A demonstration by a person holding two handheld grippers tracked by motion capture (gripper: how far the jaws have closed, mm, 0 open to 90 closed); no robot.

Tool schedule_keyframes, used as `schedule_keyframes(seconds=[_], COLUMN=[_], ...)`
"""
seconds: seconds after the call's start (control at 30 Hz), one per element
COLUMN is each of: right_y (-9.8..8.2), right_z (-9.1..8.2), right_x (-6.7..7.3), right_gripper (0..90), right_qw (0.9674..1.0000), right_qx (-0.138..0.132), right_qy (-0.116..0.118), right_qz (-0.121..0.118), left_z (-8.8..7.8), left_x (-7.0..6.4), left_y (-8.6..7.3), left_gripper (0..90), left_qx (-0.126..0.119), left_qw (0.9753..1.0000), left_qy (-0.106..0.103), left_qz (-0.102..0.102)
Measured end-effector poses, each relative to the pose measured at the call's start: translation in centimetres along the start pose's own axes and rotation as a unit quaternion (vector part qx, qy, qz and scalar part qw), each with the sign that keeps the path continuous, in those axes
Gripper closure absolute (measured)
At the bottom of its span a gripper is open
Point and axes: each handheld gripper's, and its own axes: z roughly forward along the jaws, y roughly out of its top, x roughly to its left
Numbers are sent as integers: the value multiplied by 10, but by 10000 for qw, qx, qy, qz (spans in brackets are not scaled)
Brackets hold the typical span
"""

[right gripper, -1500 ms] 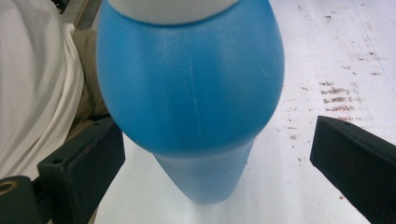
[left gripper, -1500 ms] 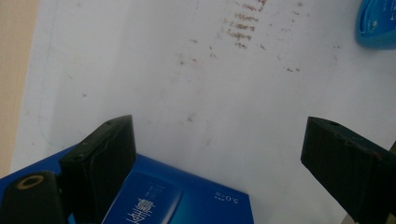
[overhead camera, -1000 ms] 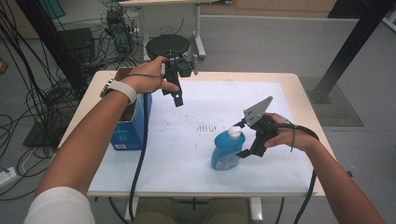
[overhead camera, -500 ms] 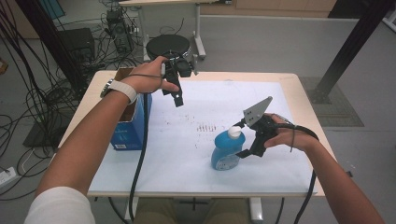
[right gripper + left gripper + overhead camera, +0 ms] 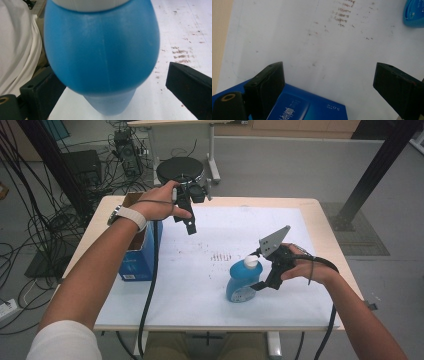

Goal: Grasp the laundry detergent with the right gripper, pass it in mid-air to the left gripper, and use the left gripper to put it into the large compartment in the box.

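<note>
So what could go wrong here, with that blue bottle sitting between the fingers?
The right gripper is open around the blue bottle, its fingers apart from the rounded sides. Closing on that curved, smooth body, they could slip and tip the upright bottle over. The bottle also stands near the table's front edge, so a knock might send it off. The left gripper hangs open above the blue box.

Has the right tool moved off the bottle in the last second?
No. The right tool sits at the blue bottle as before, the same way off the stains on the white sheet.
</note>
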Motion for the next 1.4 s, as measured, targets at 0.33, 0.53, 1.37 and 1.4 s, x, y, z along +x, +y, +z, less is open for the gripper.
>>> schedule_keyframes(seconds=[0.33, 0.53, 1.37, 1.4], right_y=[-2, -4, -9, -10], right_z=[7, 10, 19, 19], right_x=[1, 2, 2, 2], right_gripper=[42, 58, 123, 125], right_qw=[10000, 9998, 9986, 9984], right_qx=[-49, -145, -455, -492], right_qy=[17, 43, 218, 232], right_qz=[-55, -104, -156, -146], left_z=[4, 4, 5, 5], left_x=[-1, -1, 0, 0], left_y=[-1, -1, -5, -5], left_gripper=[108, 108, 109, 109], left_qx=[29, 17, 25, 23], left_qw=[10000, 10000, 10000, 10000], left_qy=[-28, -34, -32, -32], left_qz=[-22, -27, -49, -59])
